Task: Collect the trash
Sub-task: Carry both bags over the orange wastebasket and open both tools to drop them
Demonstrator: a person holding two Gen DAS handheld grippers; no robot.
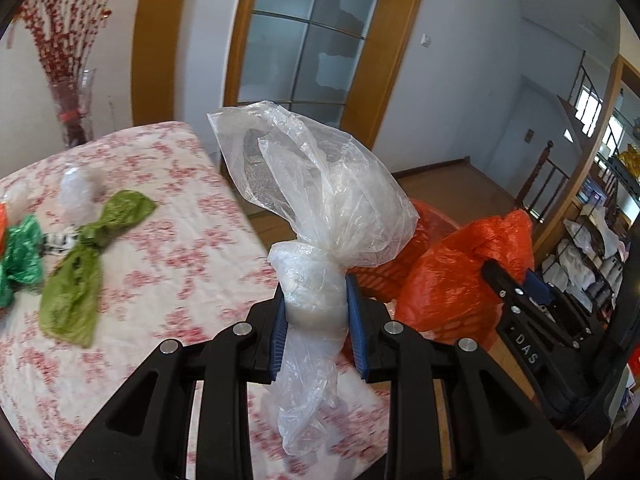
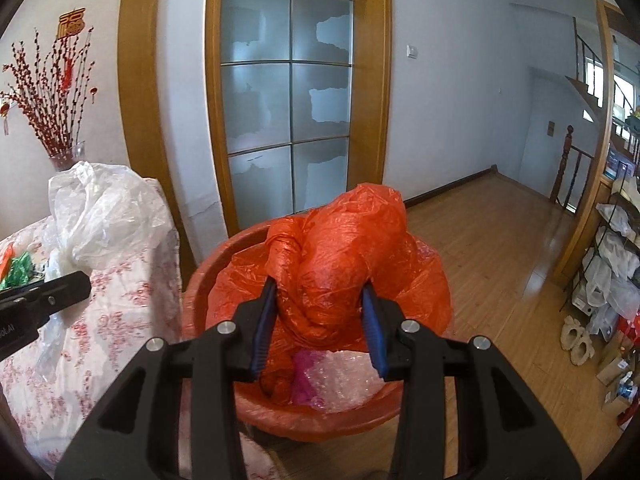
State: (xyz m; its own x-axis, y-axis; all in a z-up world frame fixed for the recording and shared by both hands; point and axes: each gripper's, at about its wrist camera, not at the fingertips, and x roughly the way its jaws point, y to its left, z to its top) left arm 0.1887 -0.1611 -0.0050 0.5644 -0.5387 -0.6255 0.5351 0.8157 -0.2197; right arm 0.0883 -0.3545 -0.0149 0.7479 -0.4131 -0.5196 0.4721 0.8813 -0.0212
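Disposal is judged to be the step in hand — a knotted clear plastic bag (image 1: 316, 240) is clamped in the left gripper (image 1: 316, 320) above the table's (image 1: 180, 264) edge, while a crumpled orange bag (image 2: 332, 264) is pinched by the right gripper (image 2: 320, 320) over the orange bin (image 2: 200, 276). Next, release over the bin is called for. Green bags (image 1: 80, 260) are left on the table — blurred; the bin's depth is hidden.

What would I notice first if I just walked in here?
Probably the bright orange bag, squeezed in the right tool above the red basket. Next, the crinkly clear bag pinched in the left tool at the edge of the flowery table, where a green bag lies.
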